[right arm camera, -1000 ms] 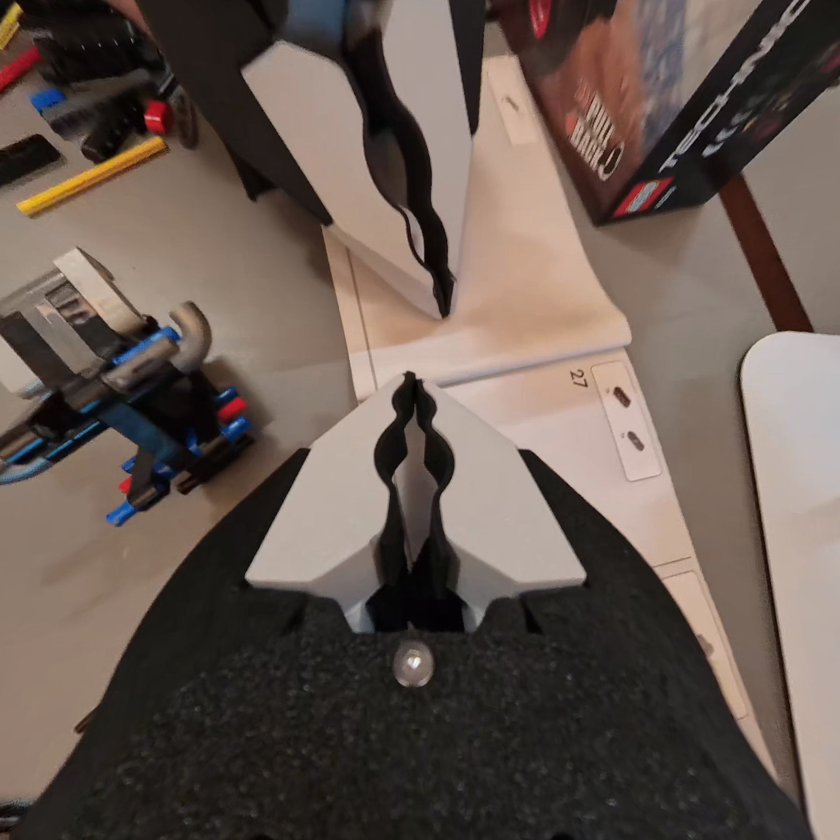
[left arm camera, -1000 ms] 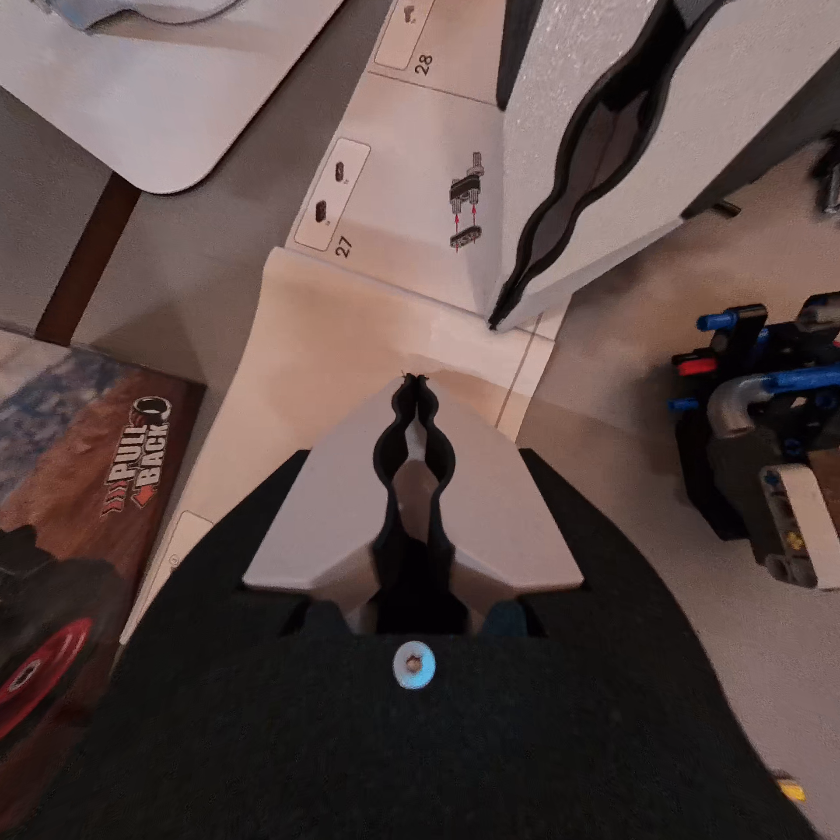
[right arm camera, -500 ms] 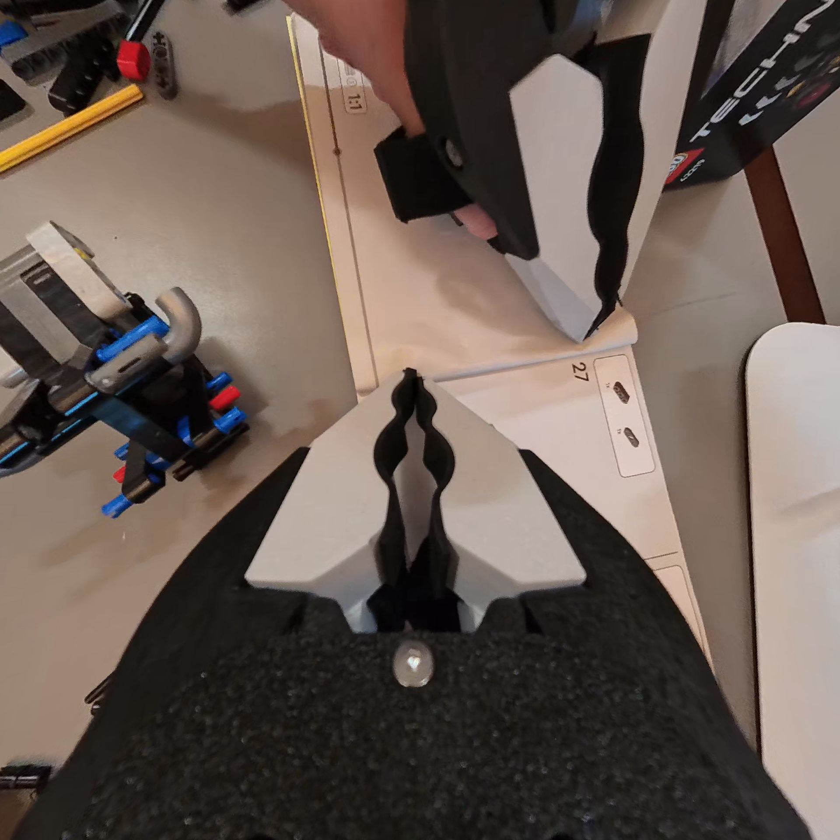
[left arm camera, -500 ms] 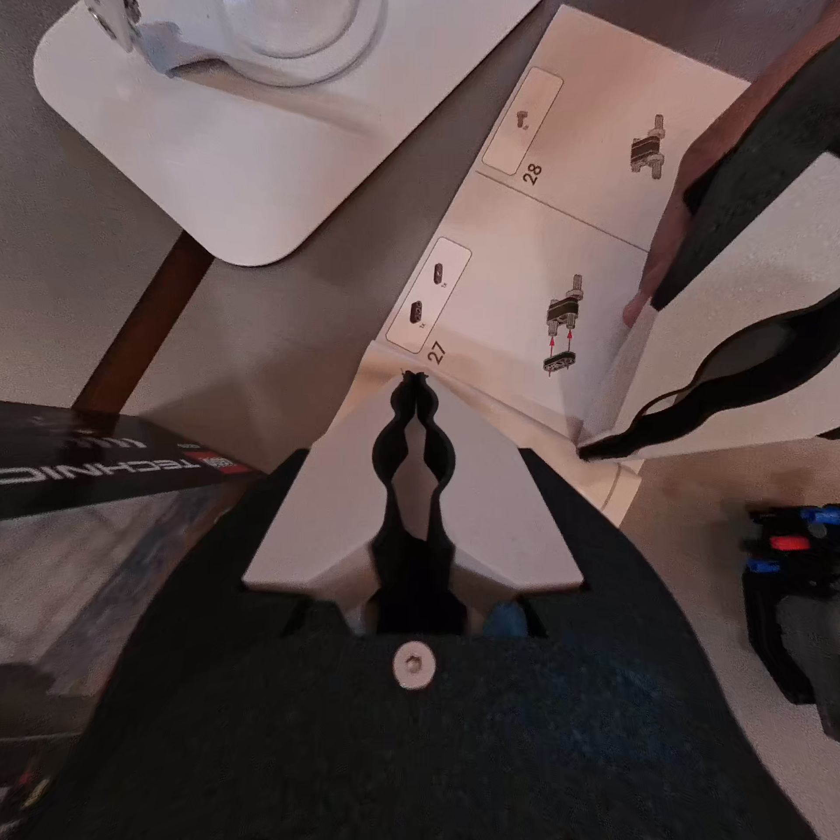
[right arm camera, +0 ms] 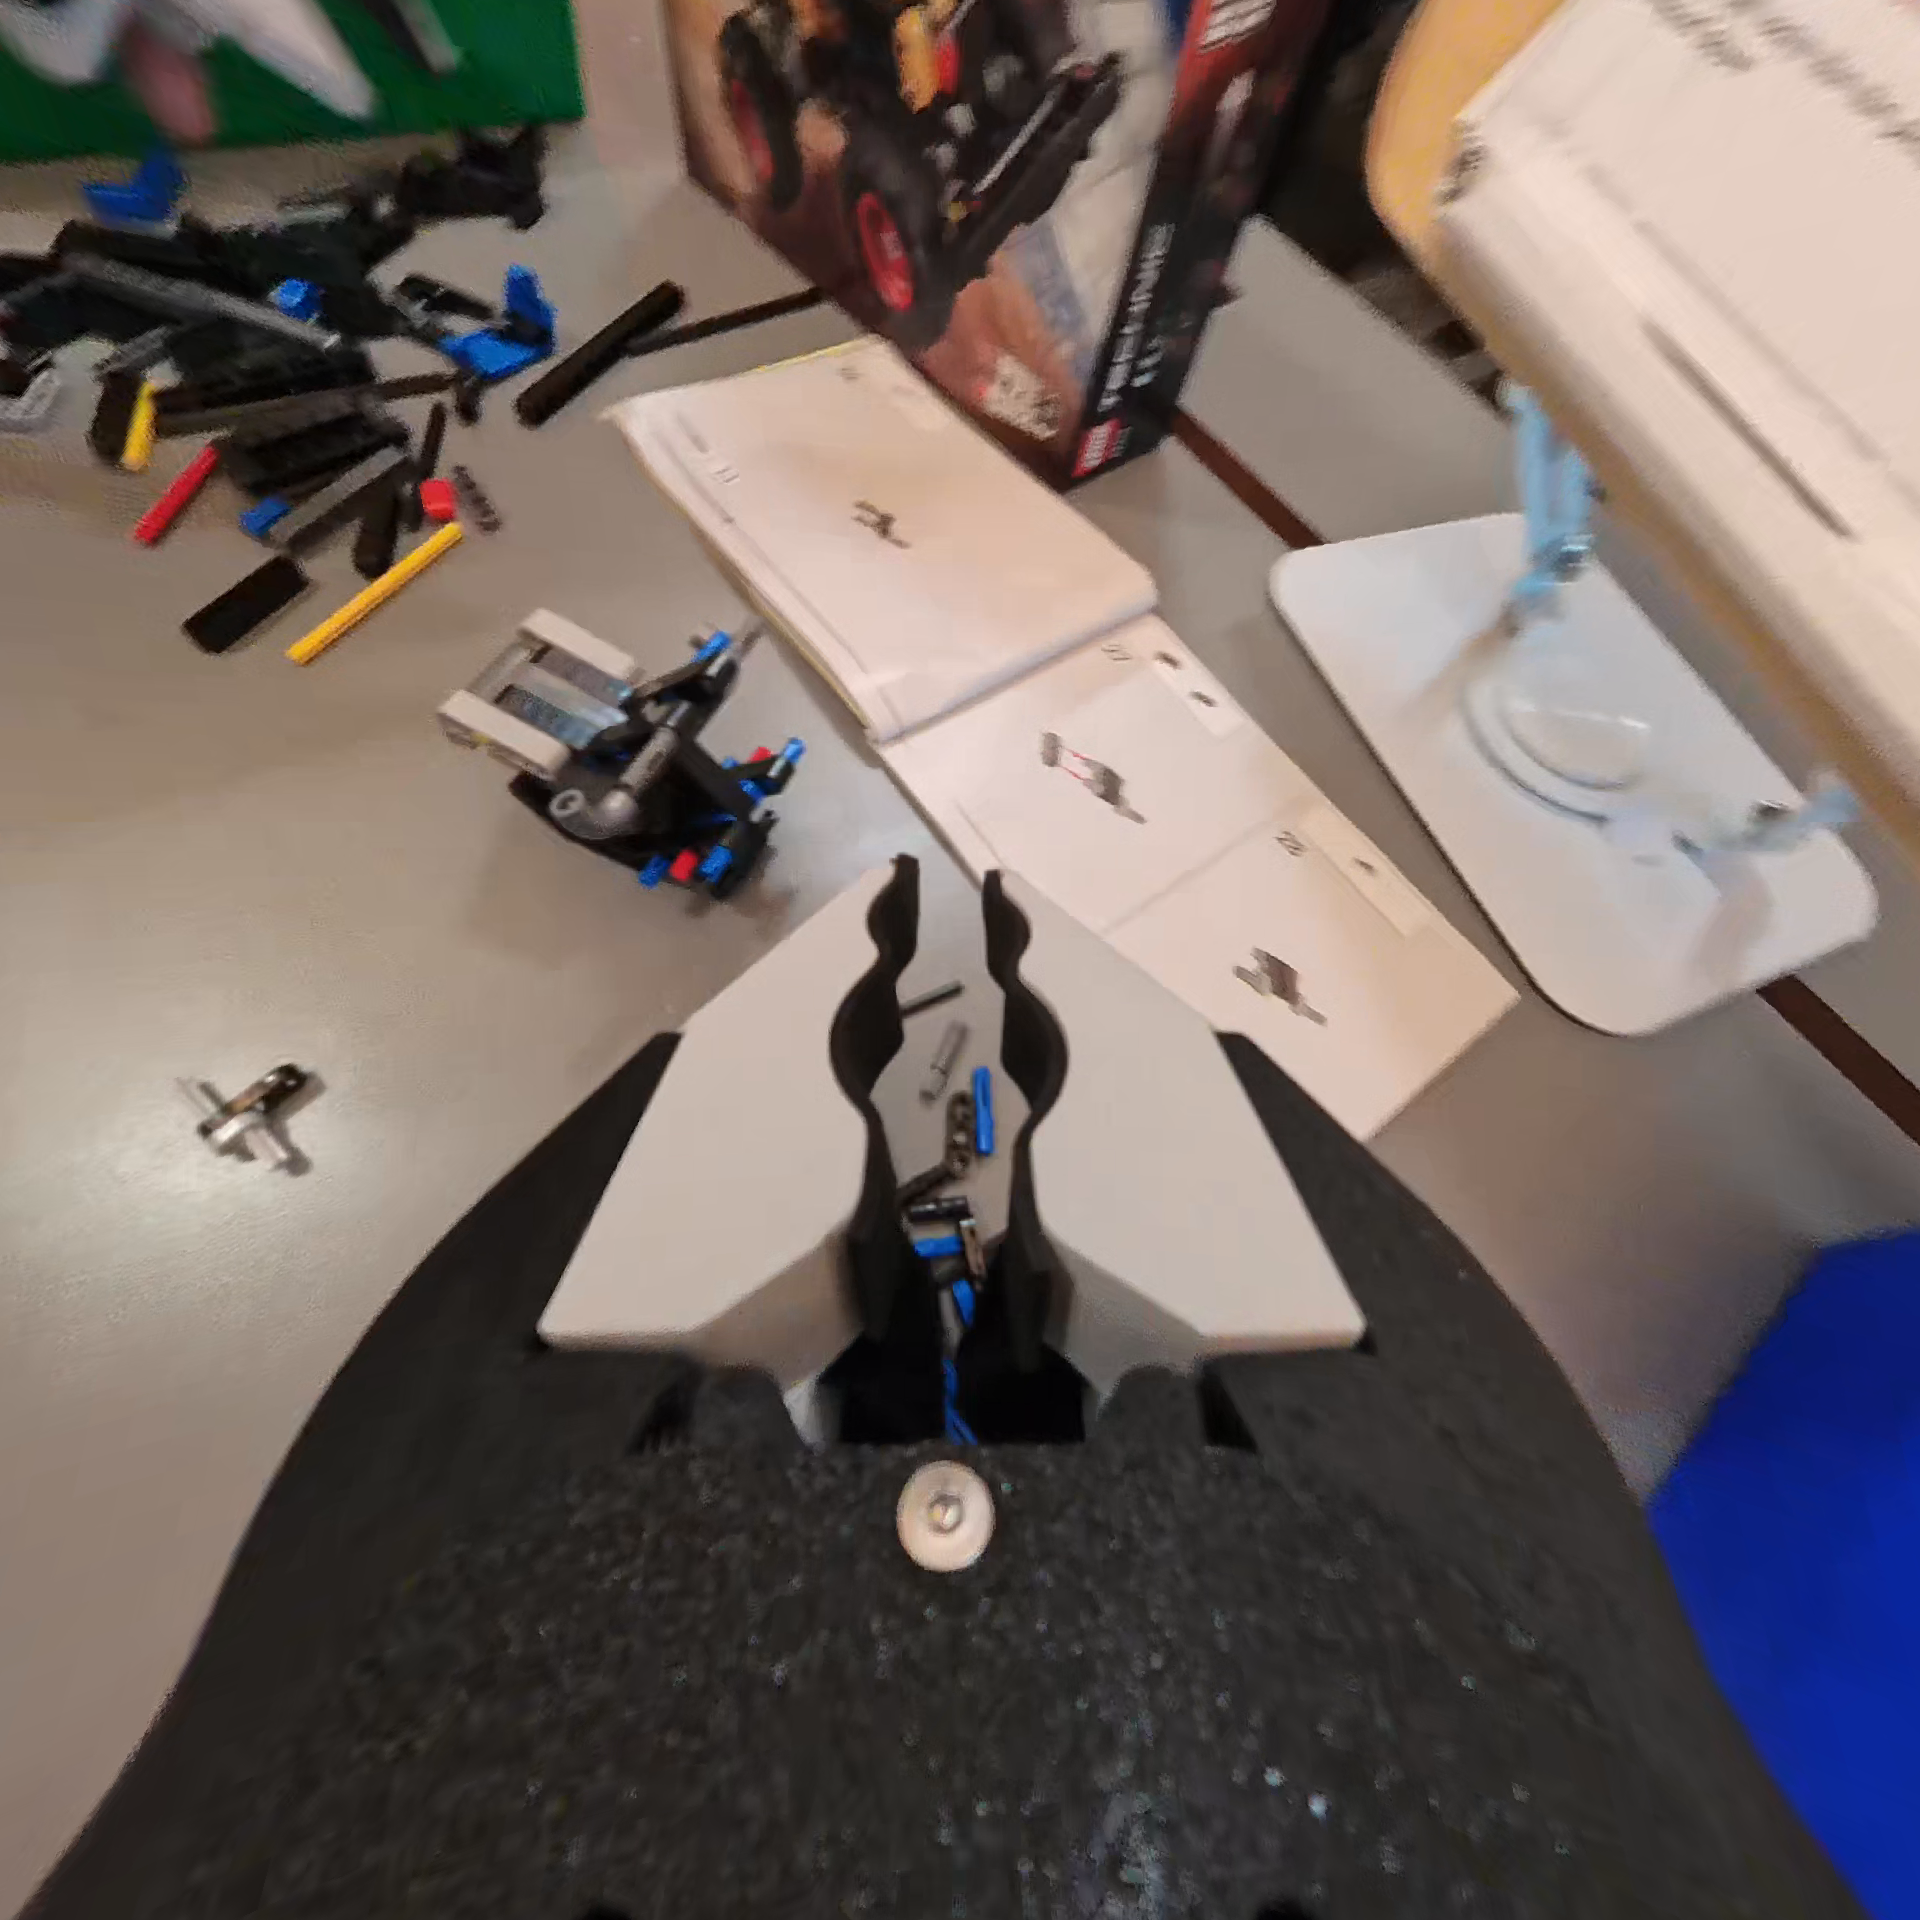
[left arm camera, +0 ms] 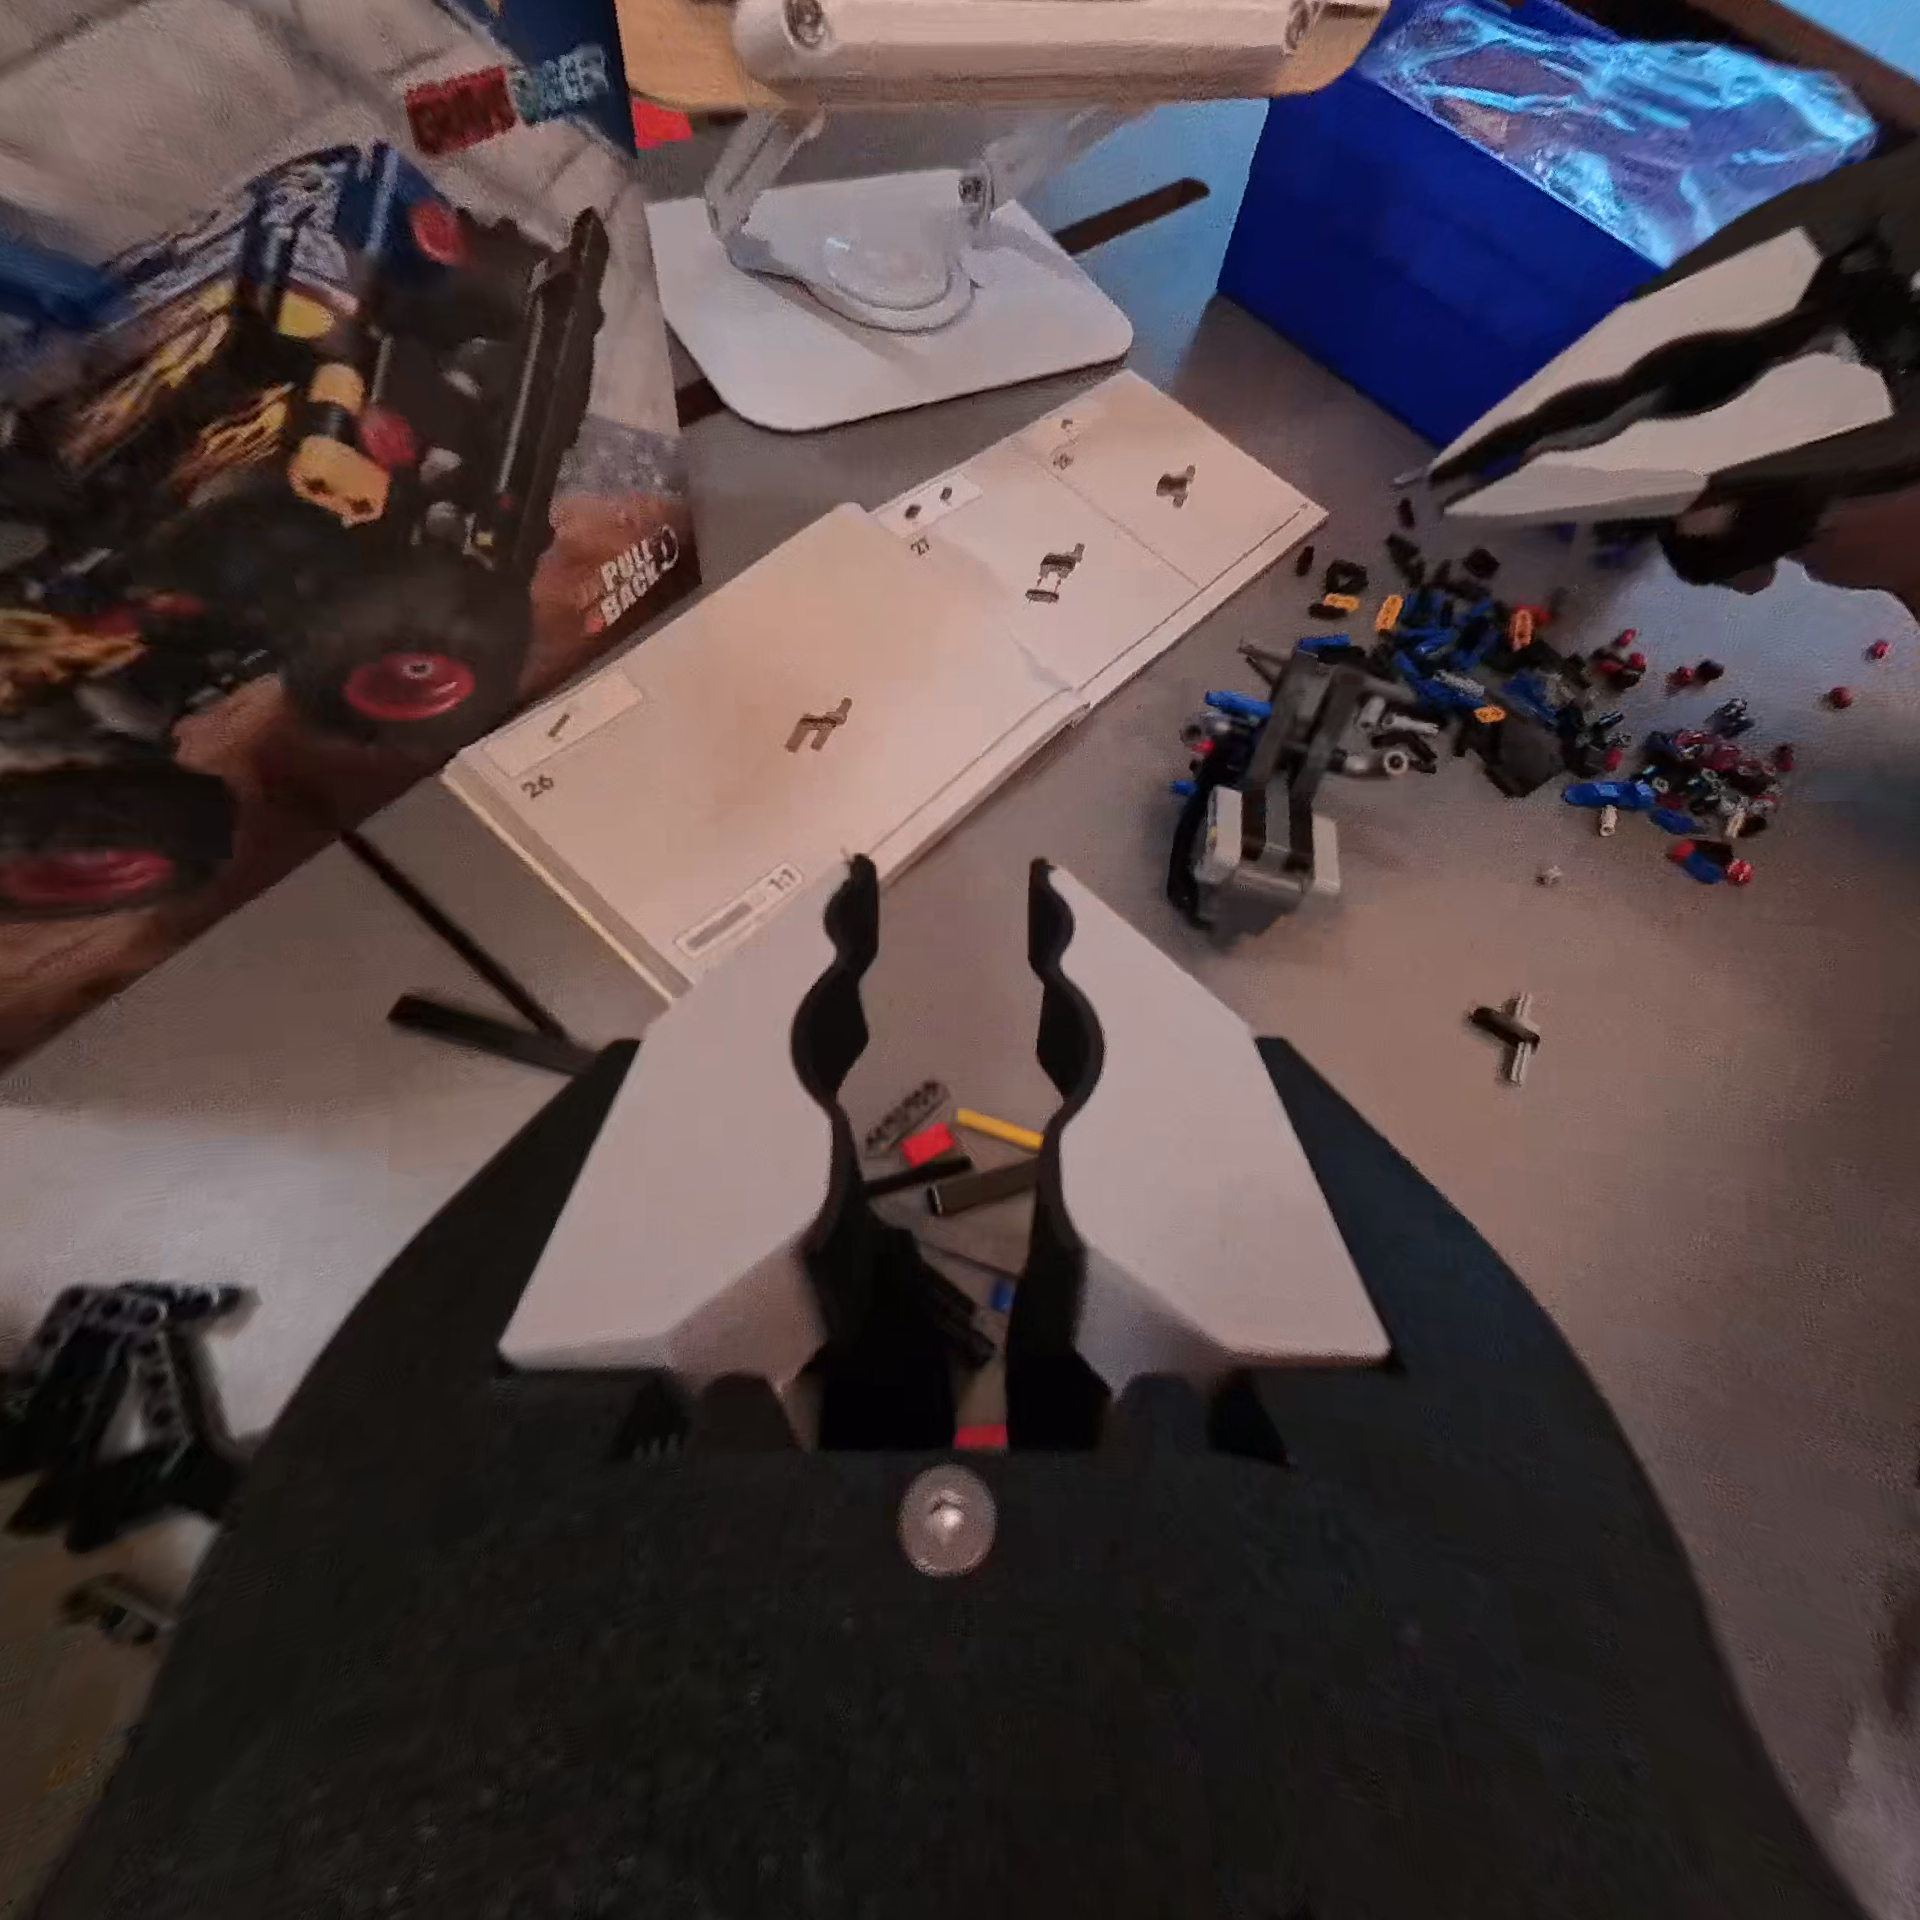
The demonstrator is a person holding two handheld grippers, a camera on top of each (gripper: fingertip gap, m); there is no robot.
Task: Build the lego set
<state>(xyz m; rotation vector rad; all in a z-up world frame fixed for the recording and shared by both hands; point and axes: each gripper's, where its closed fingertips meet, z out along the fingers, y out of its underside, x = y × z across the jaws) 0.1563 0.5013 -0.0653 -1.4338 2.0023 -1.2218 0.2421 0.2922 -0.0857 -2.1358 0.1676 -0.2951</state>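
We hold two grippers above a grey table, both empty. In the left wrist view, the left gripper (left arm camera: pixel 951 883) sits at the centre of the frame with its jaws standing wide apart, over a few loose sticks low in the gap. In the right wrist view, the right gripper (right arm camera: pixel 949 883) has its jaws only narrowly parted, above small pins on the table. The open instruction booklet (right arm camera: pixel 1039 665) lies in the middle of that frame, with the set's box (right arm camera: pixel 997 208) behind it at the top. The half-built model (right arm camera: pixel 634 758), grey, black and blue, stands just left of the booklet. A small cross-shaped assembly (right arm camera: pixel 249 1112) lies alone at the left edge. Long pieces are scattered at the upper left (right arm camera: pixel 260 416), and in the left wrist view a heap of tiny pins (left arm camera: pixel 1621 707) spreads at the right. A white stand (right arm camera: pixel 1558 748) sits right of the booklet. The views are blurred, so we can only guess that the next part is a small pin. To do this well, we should check the booklet first, then lower one gripper straight over a single piece lying apart from the others.
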